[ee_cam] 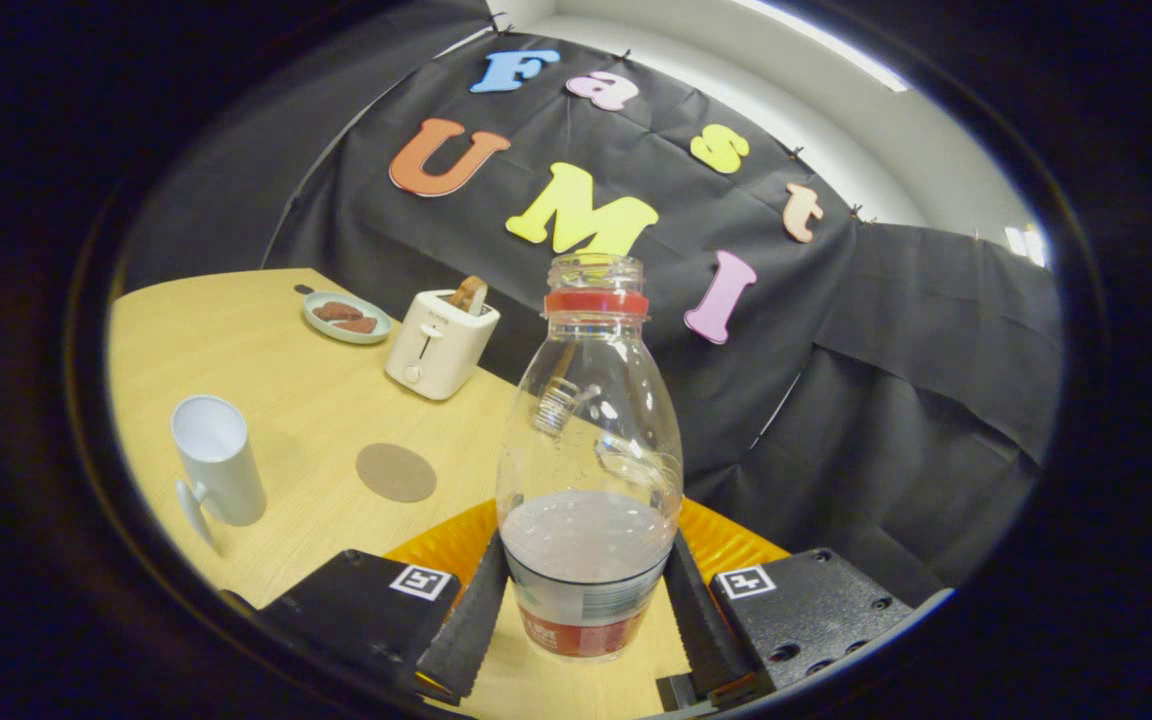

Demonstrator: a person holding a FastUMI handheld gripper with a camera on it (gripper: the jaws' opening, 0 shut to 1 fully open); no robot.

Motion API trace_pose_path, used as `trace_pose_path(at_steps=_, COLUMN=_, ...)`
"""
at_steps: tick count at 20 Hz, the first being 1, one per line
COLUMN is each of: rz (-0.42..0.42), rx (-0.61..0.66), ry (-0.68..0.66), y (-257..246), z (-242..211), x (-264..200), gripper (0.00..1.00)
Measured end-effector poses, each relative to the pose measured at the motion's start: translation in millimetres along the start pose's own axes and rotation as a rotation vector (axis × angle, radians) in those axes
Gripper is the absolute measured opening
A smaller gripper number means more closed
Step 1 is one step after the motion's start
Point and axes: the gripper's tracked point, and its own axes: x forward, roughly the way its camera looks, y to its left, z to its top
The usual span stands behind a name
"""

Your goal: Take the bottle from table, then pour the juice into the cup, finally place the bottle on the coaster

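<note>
Currently the gripper (584,610) has both fingers clamped on the lower body of the bottle (588,470), one finger pressing each side at the label band. The bottle is clear plastic, uncapped, with a red ring below the open neck; it stands roughly upright between the fingers and is lifted above the table (276,370). Pale liquid fills only its lower part, up to a level just above the finger pads. The base of the bottle is partly covered by the fingers, and the label print is too small to make out. A small coiled or threaded shape shows through the upper wall of the bottle; whether it is a reflection or an object cannot be determined. A yellow-orange ribbed surface (726,545) lies behind the bottle, largely hidden by the bottle and the fingers, so its shape is unclear. The table is light wood. On it, beyond the fingers to the left, stand a white cup (218,460) with its handle toward the camera, a round brown coaster (396,472) between the cup and the bottle, a white toaster (439,343) with a slice protruding, and a plate (346,317) bearing dark pieces. Black cloth (896,380) forms the booth wall, with a white wall above it.
</note>
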Motion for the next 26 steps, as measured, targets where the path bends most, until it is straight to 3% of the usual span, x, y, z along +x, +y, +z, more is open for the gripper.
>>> trace_pose_path(at_steps=11, rz=-0.035, rx=-0.378, ry=-0.025, y=38.6, z=16.2, x=-0.4, gripper=0.82)
trace_pose_path(at_steps=26, rz=-0.135, rx=-0.749, ry=-0.144, y=53.9, z=48.0, x=-7.2, gripper=0.82)
